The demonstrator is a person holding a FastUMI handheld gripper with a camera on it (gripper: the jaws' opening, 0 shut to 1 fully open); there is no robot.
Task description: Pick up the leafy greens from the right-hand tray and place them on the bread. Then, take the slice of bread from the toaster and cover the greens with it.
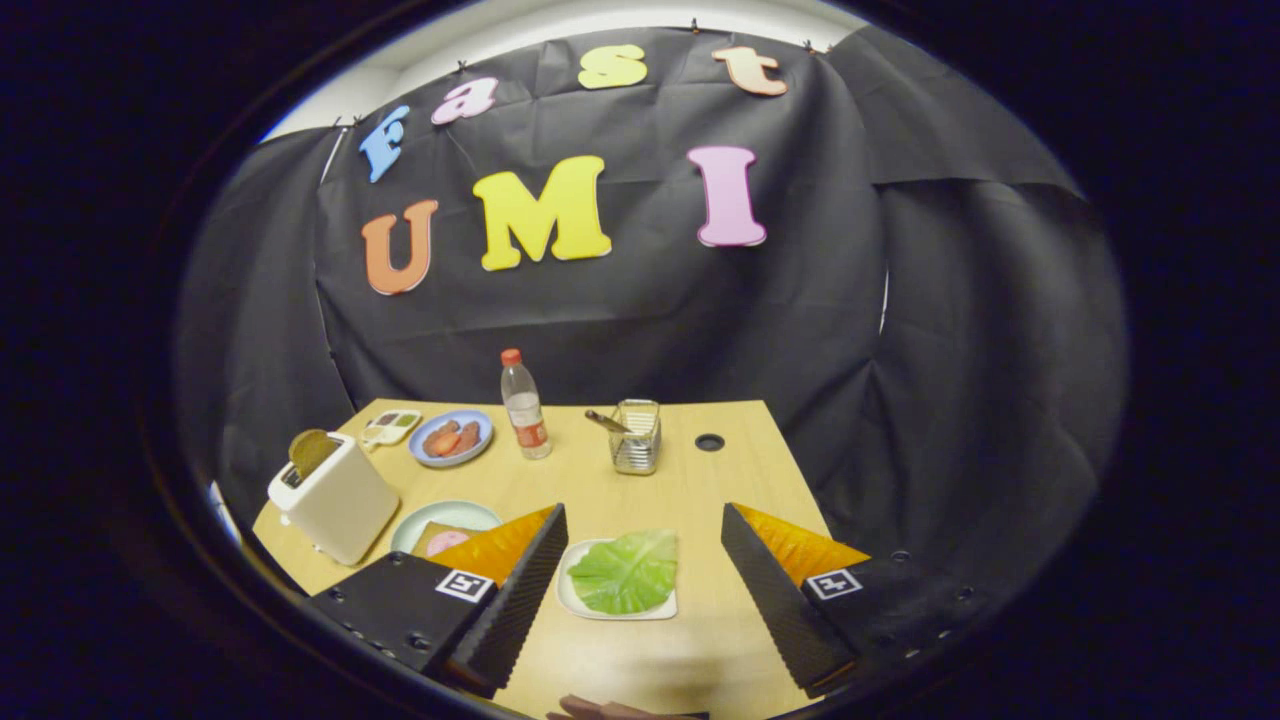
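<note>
The tool [643, 590] hung wide open above the white tray [572, 600] holding leafy greens [626, 572]; left of that tray, a toaster [335, 497] held bread [312, 450].

Looking like a staged recording booth: black cloth wall [640, 300] hanging behind a wooden table [690, 480] carrying toaster [335, 495], plates and bottle [524, 405].

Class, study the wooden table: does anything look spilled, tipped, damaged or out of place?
Nothing stands out. The white toaster, clear plastic bottle and wire mesh holder stand upright; the green lettuce leaf lies on its white tray between the gripper's open jaws.
</note>
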